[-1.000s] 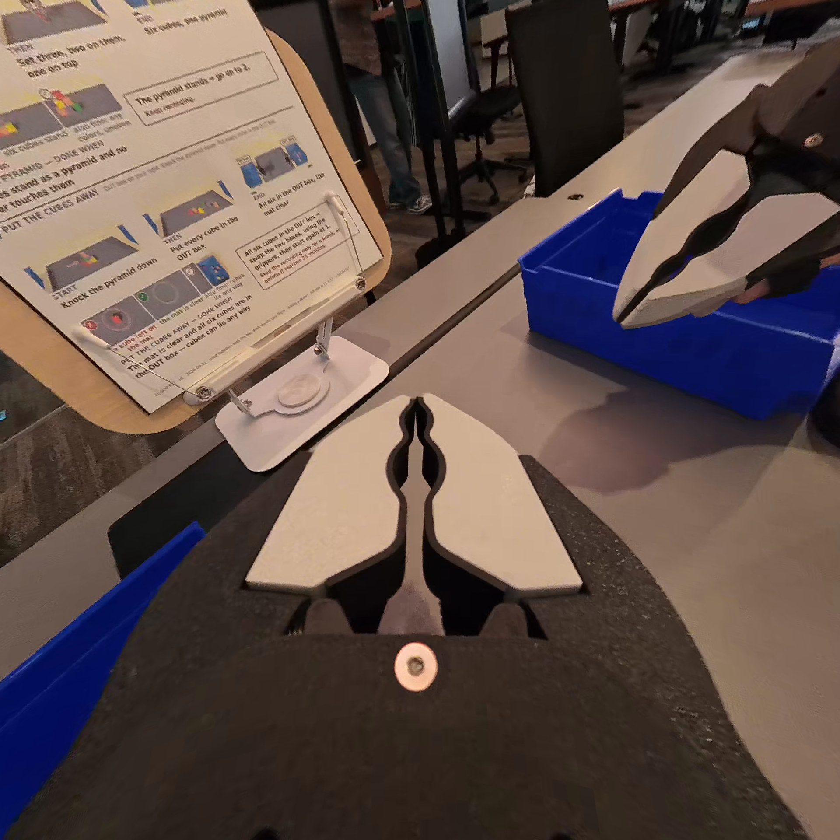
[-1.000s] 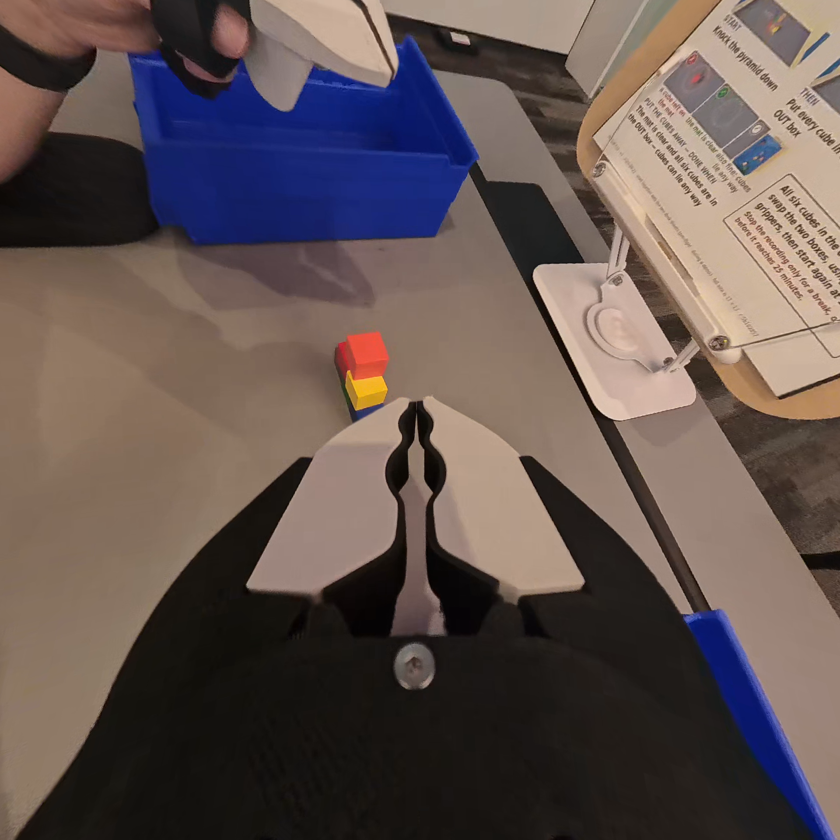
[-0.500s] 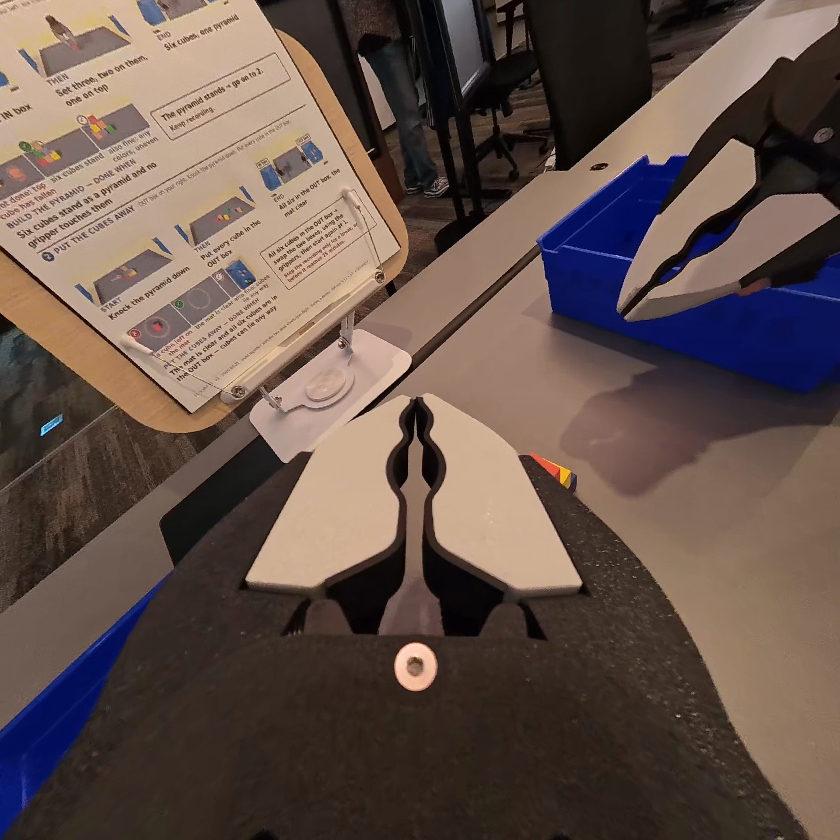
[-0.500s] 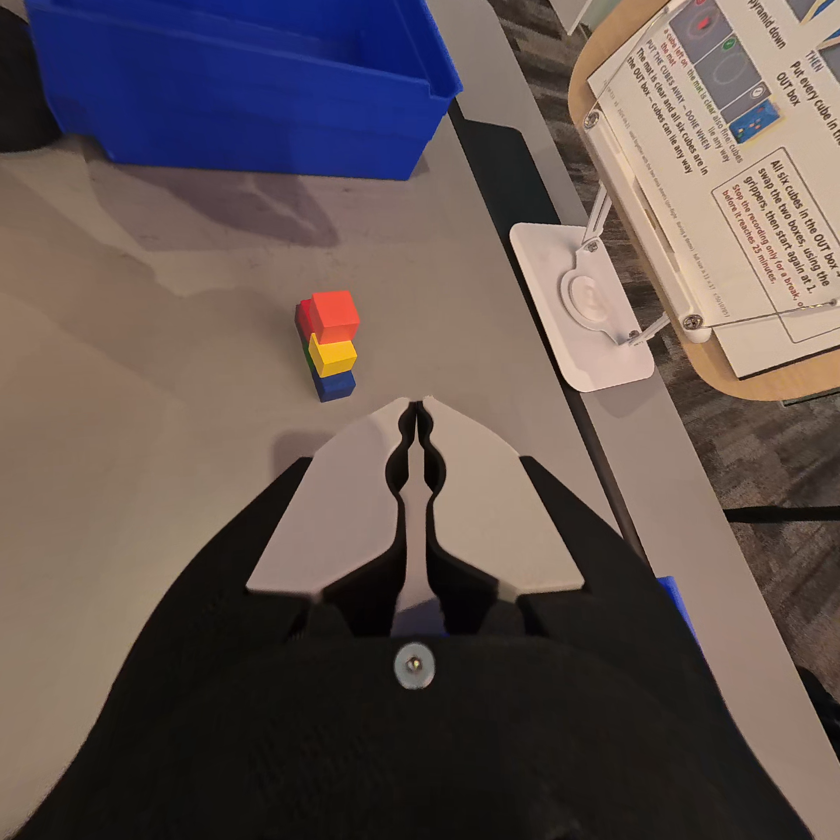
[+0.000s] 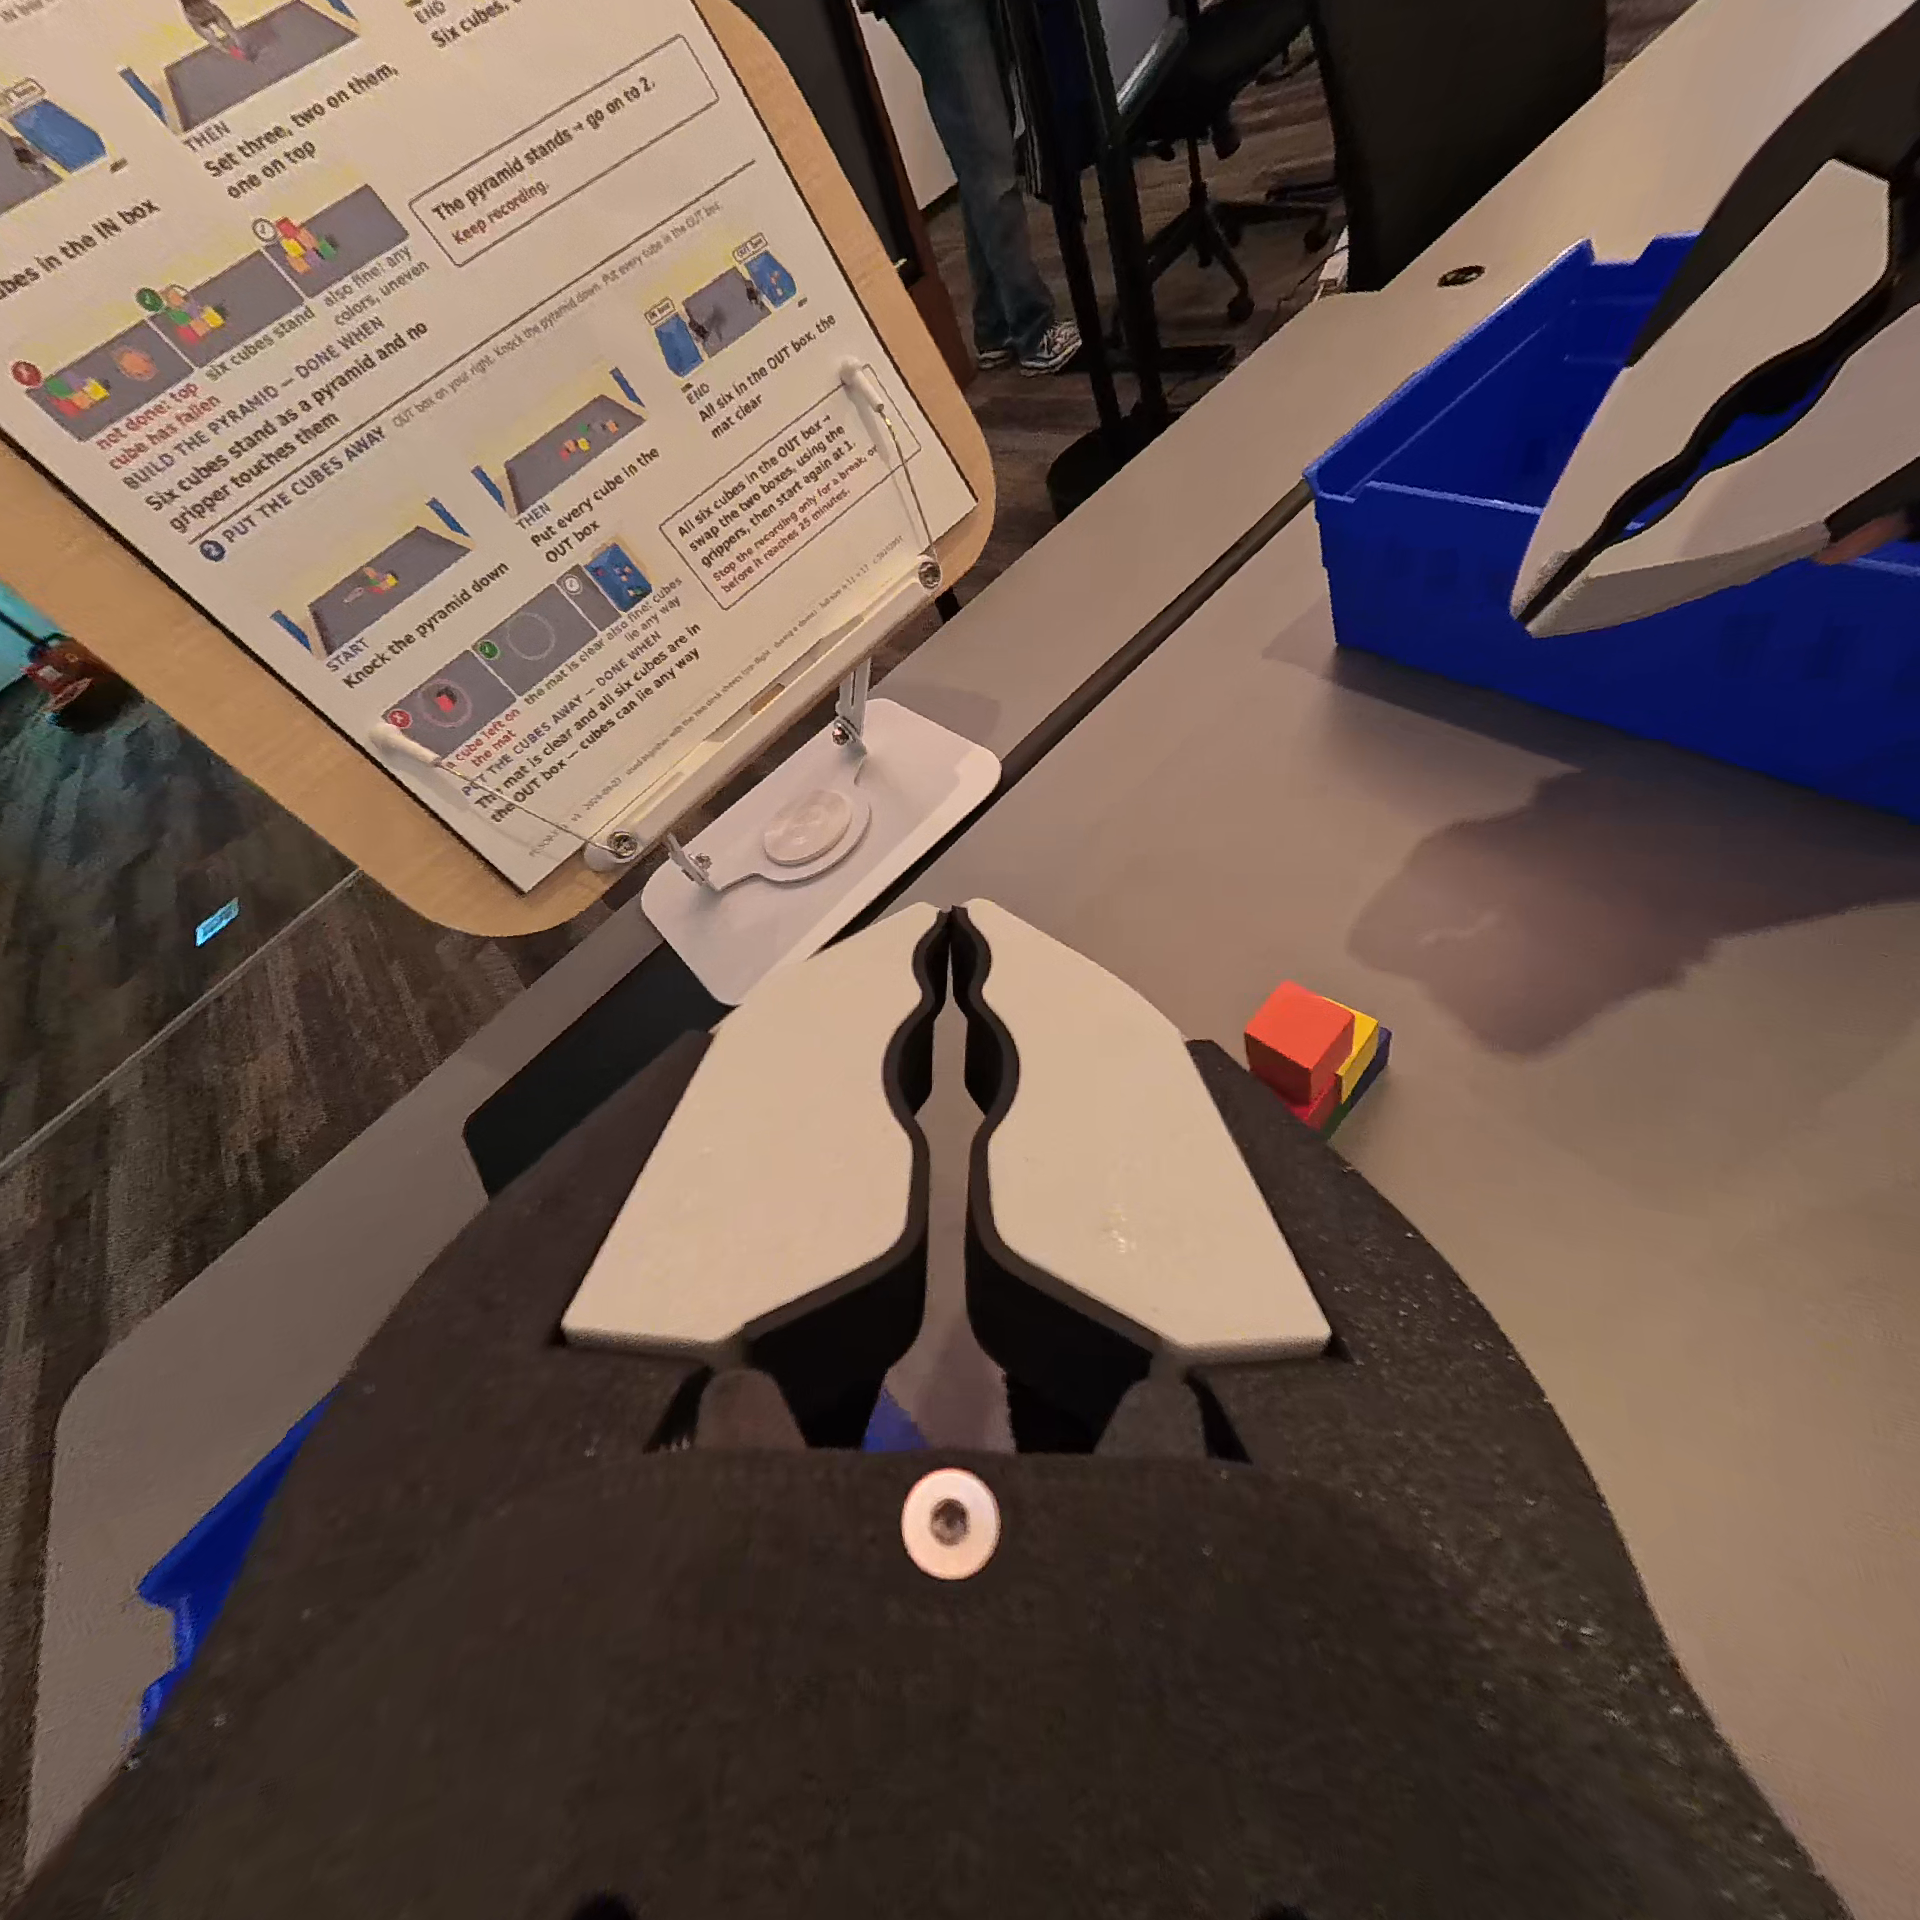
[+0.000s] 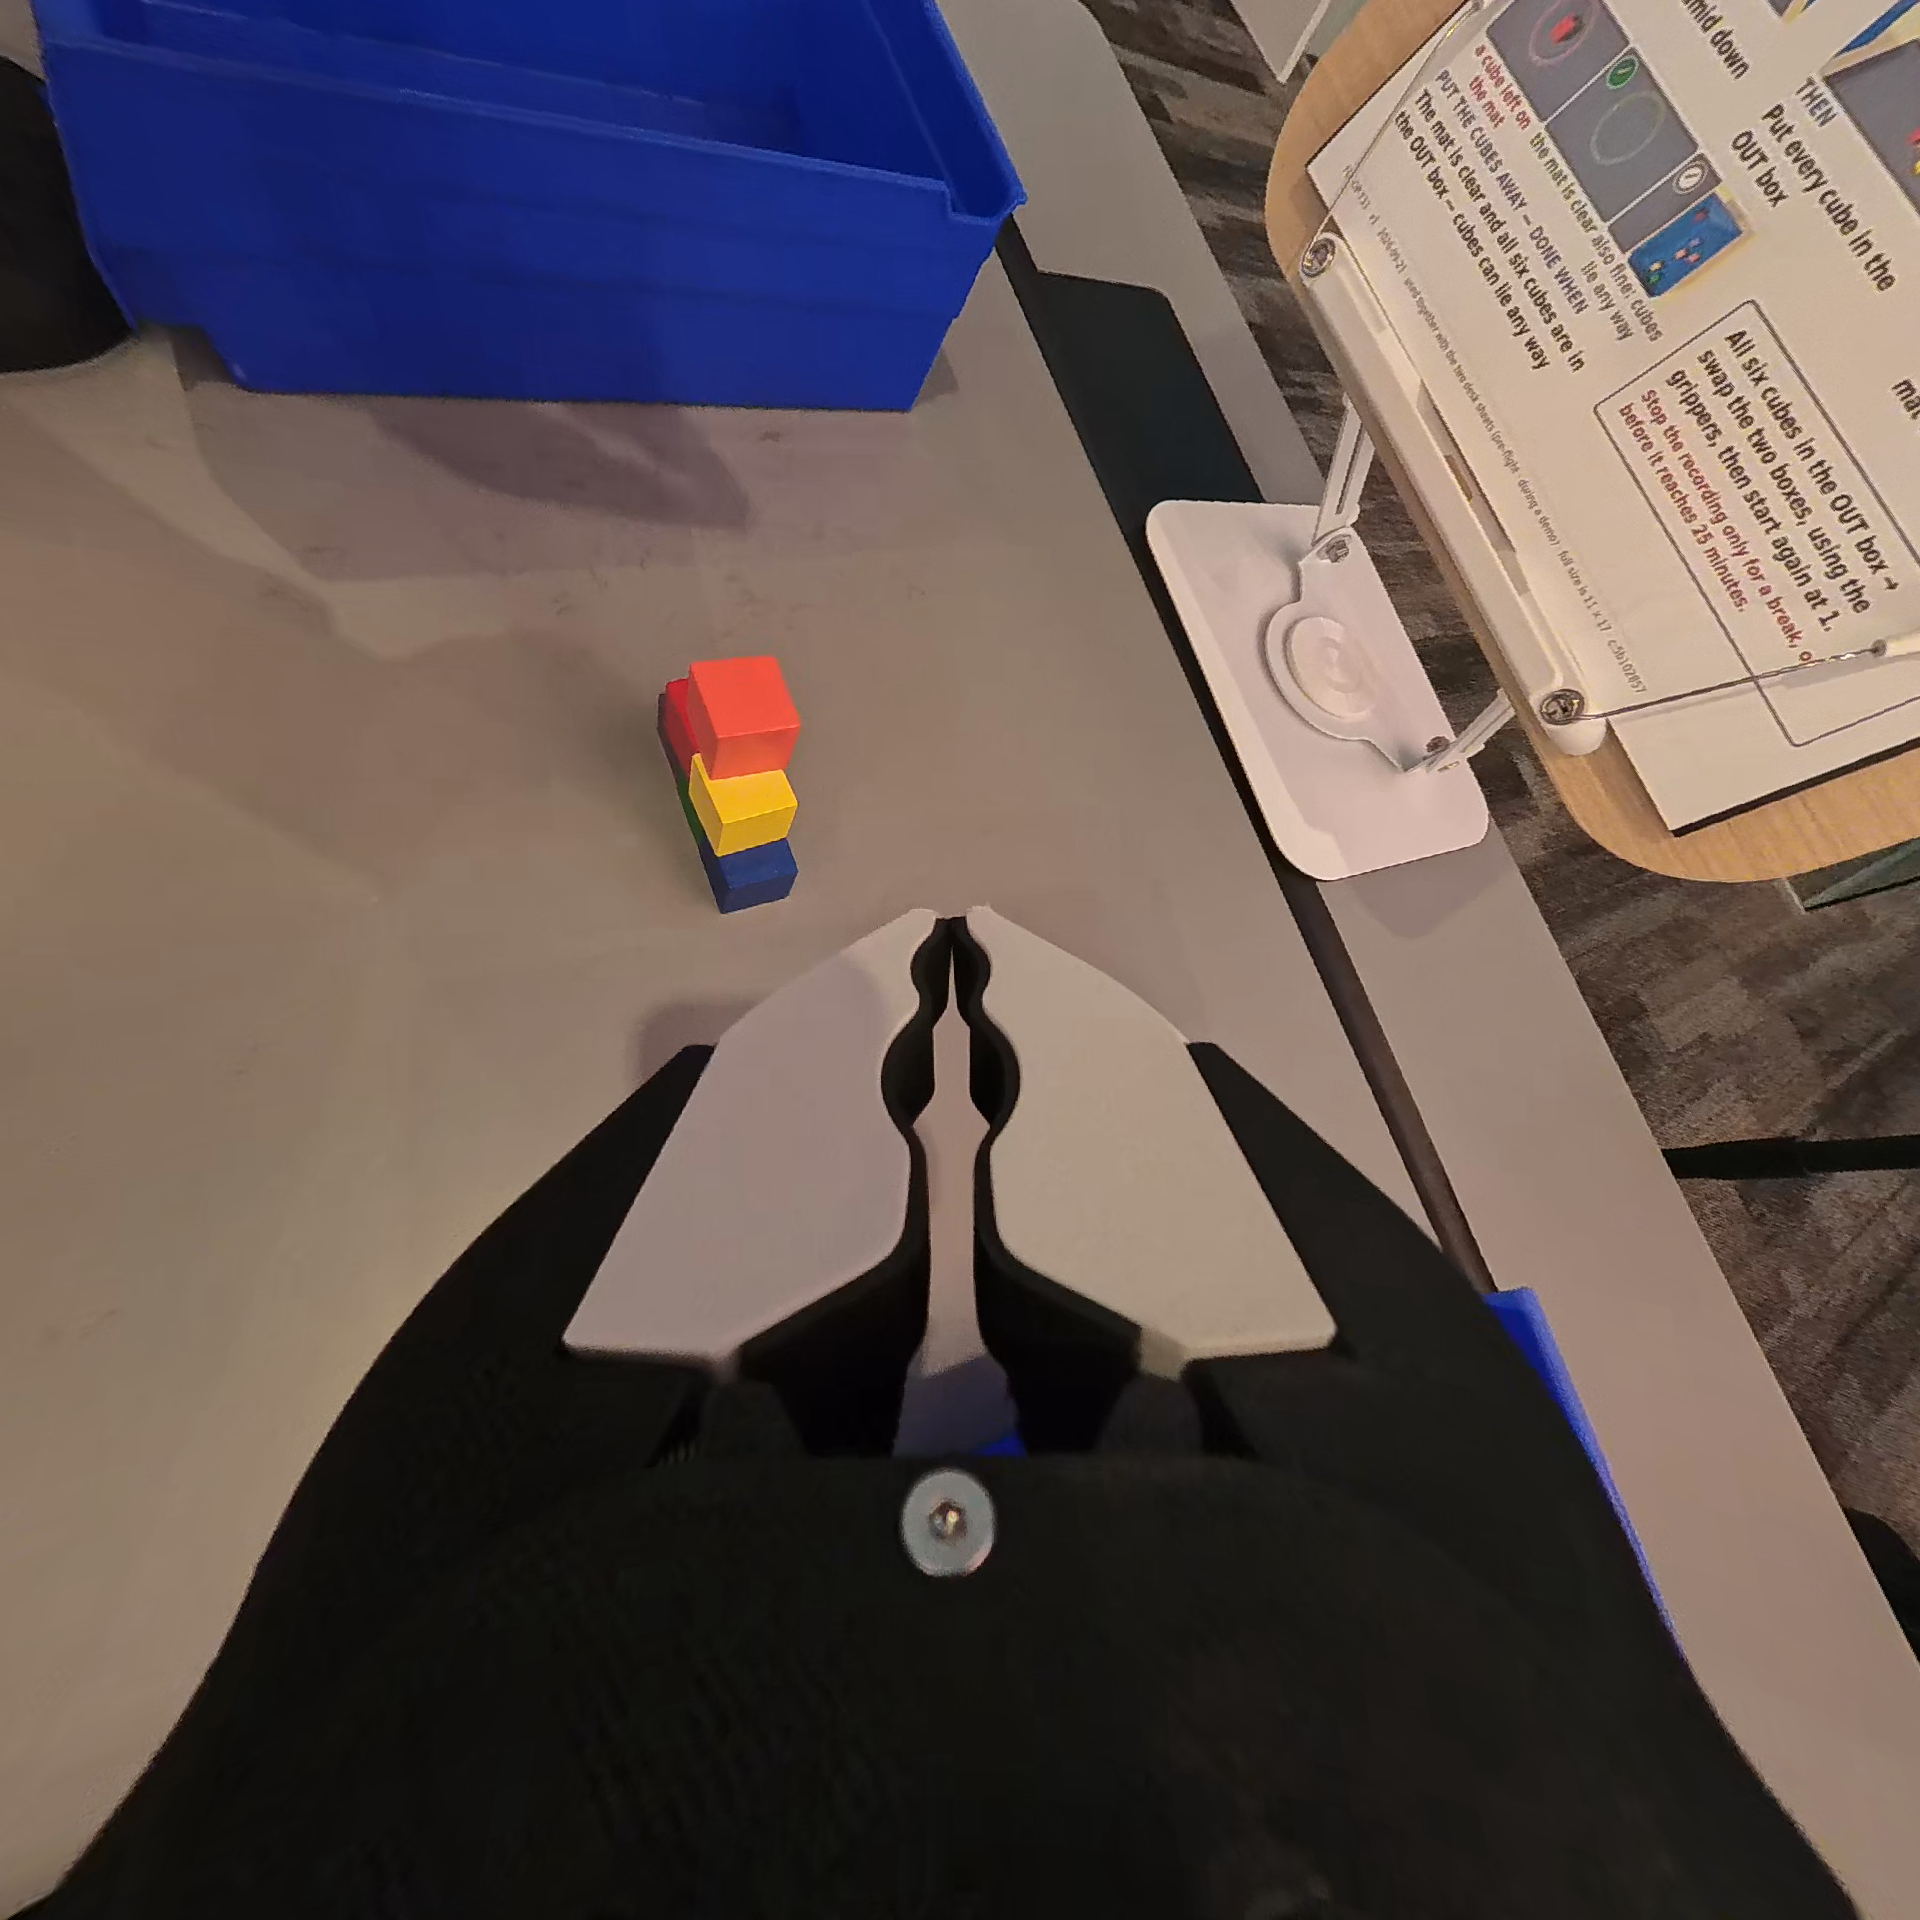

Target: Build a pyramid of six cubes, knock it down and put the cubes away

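The pyramid (image 6: 740, 779) stands just ahead-left of the right gripper (image 6: 951, 920) — jaws closed, empty. Left gripper (image 5: 951, 914), likewise closed and empty, has it to its right. Sweep sideways through the top — gently, keeping cubes on the table.

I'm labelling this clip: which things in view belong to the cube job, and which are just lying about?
Job:
- cube pyramid, standing on the mat
- blue box behind it
- second blue box at the near edge
- left claw, right claw

Lying about:
- instruction board on its white stand
- office chair
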`<move>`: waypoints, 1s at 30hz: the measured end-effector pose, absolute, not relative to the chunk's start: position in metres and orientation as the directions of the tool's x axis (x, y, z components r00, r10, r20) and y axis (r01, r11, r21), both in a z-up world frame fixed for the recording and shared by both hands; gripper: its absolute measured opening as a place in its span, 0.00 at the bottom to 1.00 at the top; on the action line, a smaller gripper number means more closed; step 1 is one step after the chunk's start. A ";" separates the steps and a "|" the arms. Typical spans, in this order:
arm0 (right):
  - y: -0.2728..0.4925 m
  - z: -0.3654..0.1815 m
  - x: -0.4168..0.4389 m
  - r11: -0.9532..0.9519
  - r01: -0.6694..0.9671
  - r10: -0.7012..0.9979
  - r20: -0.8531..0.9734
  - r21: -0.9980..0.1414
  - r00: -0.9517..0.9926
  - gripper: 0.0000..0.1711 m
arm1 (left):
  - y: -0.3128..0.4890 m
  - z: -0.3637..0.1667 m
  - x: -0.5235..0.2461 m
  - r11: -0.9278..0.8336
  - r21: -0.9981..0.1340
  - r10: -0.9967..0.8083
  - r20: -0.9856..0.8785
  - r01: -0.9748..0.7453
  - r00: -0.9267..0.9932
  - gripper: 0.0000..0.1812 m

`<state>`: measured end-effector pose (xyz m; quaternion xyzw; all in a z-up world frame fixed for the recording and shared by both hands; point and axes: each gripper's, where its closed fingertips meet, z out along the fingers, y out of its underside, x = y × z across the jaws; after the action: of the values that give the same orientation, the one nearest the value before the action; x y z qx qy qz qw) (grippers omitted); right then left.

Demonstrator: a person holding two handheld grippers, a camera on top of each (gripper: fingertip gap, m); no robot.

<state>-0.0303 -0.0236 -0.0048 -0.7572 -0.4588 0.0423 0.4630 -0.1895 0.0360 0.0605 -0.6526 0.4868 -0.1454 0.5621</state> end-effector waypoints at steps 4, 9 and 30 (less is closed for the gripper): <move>-0.024 -0.006 -0.031 -0.153 0.654 0.736 0.356 -0.741 0.575 0.01 | 0.039 0.068 -0.197 0.097 -0.893 -0.796 -0.334 -0.439 0.504 0.00; -0.023 -0.010 -0.032 -0.163 0.658 0.743 0.348 -0.735 0.572 0.01 | 0.037 0.070 -0.197 0.094 -0.900 -0.805 -0.320 -0.426 0.499 0.00; -0.042 -0.043 -0.082 -0.239 0.621 0.884 0.098 -0.747 0.458 0.01 | 0.046 0.109 -0.245 0.101 -0.929 -0.740 -0.309 -0.356 0.597 0.00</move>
<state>-0.0820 -0.0416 -0.0428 -0.7672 -0.4903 0.1756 0.3744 -0.2454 0.0457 0.1088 -0.6517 0.4205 -0.1574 0.6114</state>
